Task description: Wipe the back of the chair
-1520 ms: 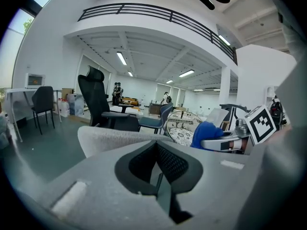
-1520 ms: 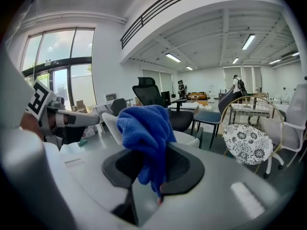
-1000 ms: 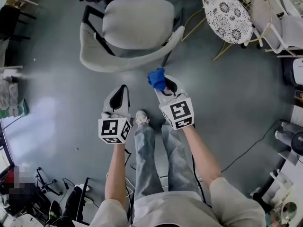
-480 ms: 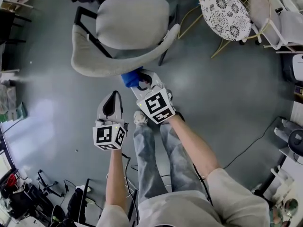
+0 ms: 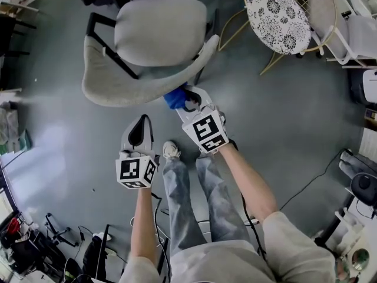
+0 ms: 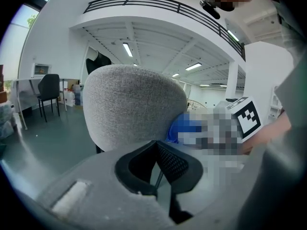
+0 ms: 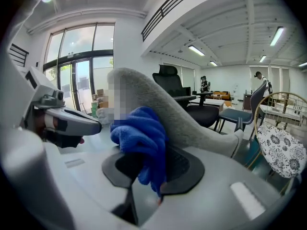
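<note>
a bare grey floor (image 5: 294, 111) runs under everything, with a black cable (image 5: 309, 184) trailing across it at the right. the room is tall and white, lit by strip lights, with big windows (image 7: 79, 61) on the far side. a round patterned seat (image 5: 277, 17) stands far right.

the grey chair (image 5: 159, 31) sits far left of centre, its curved back (image 5: 135, 84) on the near side. the right gripper (image 5: 187, 101) is clamped on a blue cloth (image 5: 175, 98), and the cloth is pressed against the right part of that back, close to the near edge. the left gripper (image 5: 143, 125) hangs nearer and to the left, apart from the chair, its jaws together with nothing between them.
</note>
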`<state>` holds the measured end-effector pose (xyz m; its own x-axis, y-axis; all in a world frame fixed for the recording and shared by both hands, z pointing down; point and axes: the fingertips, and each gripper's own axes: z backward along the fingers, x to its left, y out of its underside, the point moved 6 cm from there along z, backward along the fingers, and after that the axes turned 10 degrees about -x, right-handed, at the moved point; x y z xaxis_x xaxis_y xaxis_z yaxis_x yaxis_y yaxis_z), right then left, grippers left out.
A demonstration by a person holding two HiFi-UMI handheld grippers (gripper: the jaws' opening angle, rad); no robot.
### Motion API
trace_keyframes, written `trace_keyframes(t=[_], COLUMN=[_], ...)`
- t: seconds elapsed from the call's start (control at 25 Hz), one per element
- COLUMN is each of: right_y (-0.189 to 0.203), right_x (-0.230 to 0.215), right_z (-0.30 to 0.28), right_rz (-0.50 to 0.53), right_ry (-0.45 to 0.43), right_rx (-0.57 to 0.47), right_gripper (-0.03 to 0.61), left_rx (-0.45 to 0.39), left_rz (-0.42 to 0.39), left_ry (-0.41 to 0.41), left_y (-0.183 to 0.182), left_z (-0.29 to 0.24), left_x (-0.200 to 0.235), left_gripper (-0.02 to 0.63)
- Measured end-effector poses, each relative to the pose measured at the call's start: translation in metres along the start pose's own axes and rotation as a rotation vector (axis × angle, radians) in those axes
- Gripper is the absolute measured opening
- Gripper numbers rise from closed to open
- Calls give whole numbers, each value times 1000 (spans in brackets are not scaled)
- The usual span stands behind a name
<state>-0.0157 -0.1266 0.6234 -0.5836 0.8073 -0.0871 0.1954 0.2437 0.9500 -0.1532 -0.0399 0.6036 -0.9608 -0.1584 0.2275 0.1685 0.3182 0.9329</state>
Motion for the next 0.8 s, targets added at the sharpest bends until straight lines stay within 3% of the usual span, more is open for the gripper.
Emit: trace_keyframes(t=[0.48,0.8], right_y=[21,28], right_x=[-73,-132], right_z=[21,29], right_rz=[39,22], right_ry=[64,188], right_rx=[52,64], right_gripper=[103,101], left_rx=[29,44], left_rz=[1,0], left_ry=[29,32], left_y=[5,10], left_z=[-23,-28], left_x=[-16,-16], left_gripper=[2,2])
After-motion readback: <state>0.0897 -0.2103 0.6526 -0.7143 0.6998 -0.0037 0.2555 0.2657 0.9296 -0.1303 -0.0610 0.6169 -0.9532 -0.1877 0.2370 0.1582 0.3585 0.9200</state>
